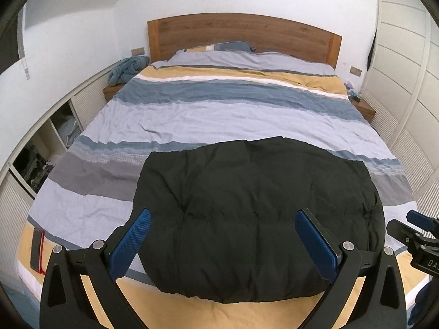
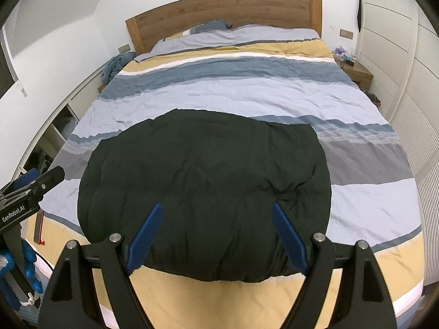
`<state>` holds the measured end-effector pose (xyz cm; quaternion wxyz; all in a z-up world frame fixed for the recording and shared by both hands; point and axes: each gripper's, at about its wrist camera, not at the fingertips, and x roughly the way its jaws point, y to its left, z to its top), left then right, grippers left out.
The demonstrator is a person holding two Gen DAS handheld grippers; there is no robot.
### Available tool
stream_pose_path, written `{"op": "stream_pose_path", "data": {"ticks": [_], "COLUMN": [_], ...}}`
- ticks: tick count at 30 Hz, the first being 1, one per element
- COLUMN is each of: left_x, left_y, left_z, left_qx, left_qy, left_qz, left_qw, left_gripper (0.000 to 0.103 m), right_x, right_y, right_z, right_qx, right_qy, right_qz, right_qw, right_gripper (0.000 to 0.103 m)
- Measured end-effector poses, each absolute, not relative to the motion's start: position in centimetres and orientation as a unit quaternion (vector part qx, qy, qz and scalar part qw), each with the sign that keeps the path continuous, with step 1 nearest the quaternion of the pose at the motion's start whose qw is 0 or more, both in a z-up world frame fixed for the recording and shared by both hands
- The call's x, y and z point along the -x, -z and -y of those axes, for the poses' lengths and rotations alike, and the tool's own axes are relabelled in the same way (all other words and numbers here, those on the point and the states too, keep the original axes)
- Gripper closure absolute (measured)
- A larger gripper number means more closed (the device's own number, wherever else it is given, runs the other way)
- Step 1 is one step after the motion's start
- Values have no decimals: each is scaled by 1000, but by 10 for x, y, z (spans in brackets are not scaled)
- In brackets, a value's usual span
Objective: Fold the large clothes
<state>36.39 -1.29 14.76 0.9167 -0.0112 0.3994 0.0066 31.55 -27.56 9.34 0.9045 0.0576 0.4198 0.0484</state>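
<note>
Nightstand (image 2: pixel 358 72) clutter too small to identify; open shelf (image 1: pixel 35 170) contents dark, unreadable; bed's near corners cut off.

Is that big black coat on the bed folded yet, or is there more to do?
It looks folded: the black coat lies as one compact bundle on the striped duvet, no sleeves sticking out. Nothing is in hand; the left gripper and right gripper hang open above it. At most some tidying seems left.
</note>
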Motion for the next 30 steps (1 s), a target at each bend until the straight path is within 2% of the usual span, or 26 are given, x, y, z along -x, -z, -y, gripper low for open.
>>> {"op": "stream_pose_path", "data": {"ticks": [30], "left_x": [-329], "left_y": [-183], "left_z": [25], "left_qx": [-8], "left_qy": [-16], "left_qz": [-391], "left_qw": [920], "left_gripper": [0], "right_x": [-284], "right_y": [-137], "right_z": [258], "right_qx": [-6], "right_qy": [-58], "right_qz": [-387], "right_qw": [920], "right_gripper": [22]}}
